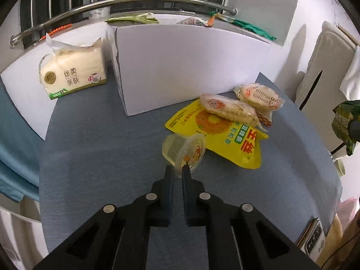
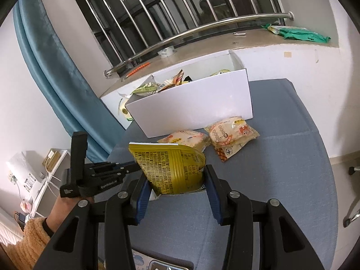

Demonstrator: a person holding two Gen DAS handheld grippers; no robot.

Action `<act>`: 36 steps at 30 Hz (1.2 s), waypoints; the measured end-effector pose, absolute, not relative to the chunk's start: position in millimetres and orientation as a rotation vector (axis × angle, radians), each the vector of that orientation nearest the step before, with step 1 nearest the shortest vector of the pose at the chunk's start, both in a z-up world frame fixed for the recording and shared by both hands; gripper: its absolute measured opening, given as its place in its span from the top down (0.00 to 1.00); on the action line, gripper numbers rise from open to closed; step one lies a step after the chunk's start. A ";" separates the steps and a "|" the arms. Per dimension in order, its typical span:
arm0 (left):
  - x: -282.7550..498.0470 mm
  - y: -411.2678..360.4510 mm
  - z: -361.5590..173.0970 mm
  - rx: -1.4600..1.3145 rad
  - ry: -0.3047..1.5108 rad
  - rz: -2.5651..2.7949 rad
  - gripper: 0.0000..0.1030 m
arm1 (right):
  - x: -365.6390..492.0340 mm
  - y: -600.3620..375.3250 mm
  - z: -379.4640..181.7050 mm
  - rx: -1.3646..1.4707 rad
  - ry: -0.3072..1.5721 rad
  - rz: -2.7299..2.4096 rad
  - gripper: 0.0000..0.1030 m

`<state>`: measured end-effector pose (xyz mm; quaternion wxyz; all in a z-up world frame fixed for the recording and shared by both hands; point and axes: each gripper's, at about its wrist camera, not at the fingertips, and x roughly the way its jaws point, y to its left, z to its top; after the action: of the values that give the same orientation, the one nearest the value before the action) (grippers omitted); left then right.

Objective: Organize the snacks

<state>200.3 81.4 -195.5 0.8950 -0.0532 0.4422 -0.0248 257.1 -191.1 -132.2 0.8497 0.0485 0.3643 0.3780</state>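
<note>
My left gripper point(image 1: 177, 171) is shut on the rim of a clear jelly cup point(image 1: 183, 149) lying on its side on the blue-grey table. Beyond it lie a yellow pouch point(image 1: 227, 139) and two rice cracker packs point(image 1: 228, 109) point(image 1: 258, 95) beside the white box point(image 1: 189, 67). My right gripper point(image 2: 175, 181) is shut on a gold-green snack bag point(image 2: 171, 168) held above the table. The white box point(image 2: 193, 110) holds several snacks. The two cracker packs point(image 2: 184, 138) point(image 2: 231, 135) lie in front of it. The left gripper point(image 2: 99, 175) shows at the left of the right wrist view.
A tissue pack point(image 1: 72, 72) stands left of the box. A windowsill with a steel rail point(image 2: 202, 29) and green wrappers point(image 2: 299, 32) runs behind. A blue curtain point(image 2: 51, 67) hangs at the left. A white shelf point(image 2: 45, 168) stands beside the table.
</note>
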 end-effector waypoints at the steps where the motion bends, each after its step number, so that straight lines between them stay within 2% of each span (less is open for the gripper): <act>1: 200.4 79.5 -195.9 -0.106 0.921 -0.059 0.92 | 256.7 -190.8 -132.8 0.102 0.769 0.796 0.52; 2: 202.3 78.9 -195.9 -0.107 0.928 -0.063 0.92 | 256.8 -190.6 -133.1 0.103 0.770 0.797 0.52; 3: 203.8 77.6 -196.4 -0.103 0.936 -0.055 0.84 | 256.7 -190.3 -133.6 0.106 0.771 0.799 0.52; 4: 204.4 75.4 -196.4 -0.089 0.939 -0.044 0.62 | 256.4 -190.1 -134.0 0.109 0.771 0.802 0.52; 5: 206.5 71.8 -196.6 -0.069 0.943 -0.026 0.46 | 256.0 -189.9 -134.5 0.109 0.772 0.803 0.52; 6: 205.9 72.9 -194.7 -0.060 0.944 -0.009 0.11 | 255.8 -189.4 -134.9 0.107 0.773 0.803 0.52; 7: 208.0 70.8 -193.7 -0.045 0.934 0.014 0.00 | 255.5 -189.0 -135.5 0.106 0.776 0.805 0.52; 17: 239.2 71.1 -198.4 -0.033 0.944 0.021 0.00 | 256.4 -195.6 -137.0 0.121 0.779 0.796 0.52; 18: 240.6 73.8 -200.0 -0.054 0.947 0.001 0.04 | 256.8 -196.4 -137.5 0.121 0.780 0.794 0.52; 19: 241.7 77.2 -201.4 -0.085 0.950 -0.027 0.28 | 257.2 -197.0 -138.1 0.124 0.782 0.793 0.52; 21: 239.4 81.0 -198.5 -0.111 0.941 -0.019 0.52 | 257.0 -198.0 -138.1 0.127 0.783 0.795 0.52; 28: 226.5 80.2 -185.8 -0.113 0.903 -0.054 0.52 | 257.6 -198.8 -139.2 0.131 0.783 0.795 0.52; 36: 213.5 79.3 -93.6 -0.122 0.687 -0.101 0.52 | 270.9 -185.1 -124.1 0.100 0.755 0.792 0.52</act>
<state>213.5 79.3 -93.6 0.9386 -0.0595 0.3363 -0.0494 270.9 -185.1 -124.1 0.8530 0.0478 0.3586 0.3762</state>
